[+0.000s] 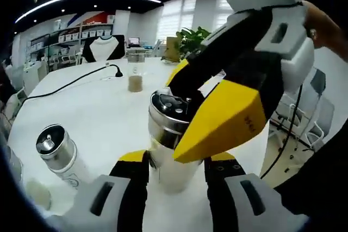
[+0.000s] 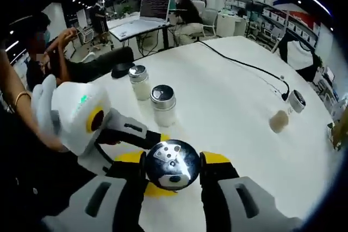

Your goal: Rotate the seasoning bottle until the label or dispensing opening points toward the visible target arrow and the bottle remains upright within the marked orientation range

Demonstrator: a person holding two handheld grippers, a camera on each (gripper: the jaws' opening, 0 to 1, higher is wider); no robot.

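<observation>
**Turning the cap while the body stays pinned**

The seasoning bottle point(image 1: 173, 134) stands upright on the white desk point(image 1: 103, 118), low and centre in the left gripper view. The left gripper point(image 1: 176, 175) has its two jaws either side of the bottle's lower body, pressed against it as far as the view shows. The right gripper point(image 1: 217, 118) comes in from the upper right of that frame, its yellow-tipped jaws closed around the shiny metal cap. In the right gripper view the same cap point(image 2: 173, 164) sits between the right gripper's point(image 2: 173, 169) jaws at the bottom centre, its dispensing holes facing the camera.

I see no target arrow or marked range in either frame, so the aim direction can't be judged from here.

To do this step well, I'd say:
- Keep the lower hold firm and square so the bottle stays vertical.
- Turn from the top in small steps, checking the holes in the right gripper view.
- Avoid pushing sideways; the smooth desk could let the base slide.

Two other bottles point(image 2: 151, 95) stand well apart at the upper centre of the right gripper view, and a glass jar point(image 2: 287, 110) at the right.
</observation>
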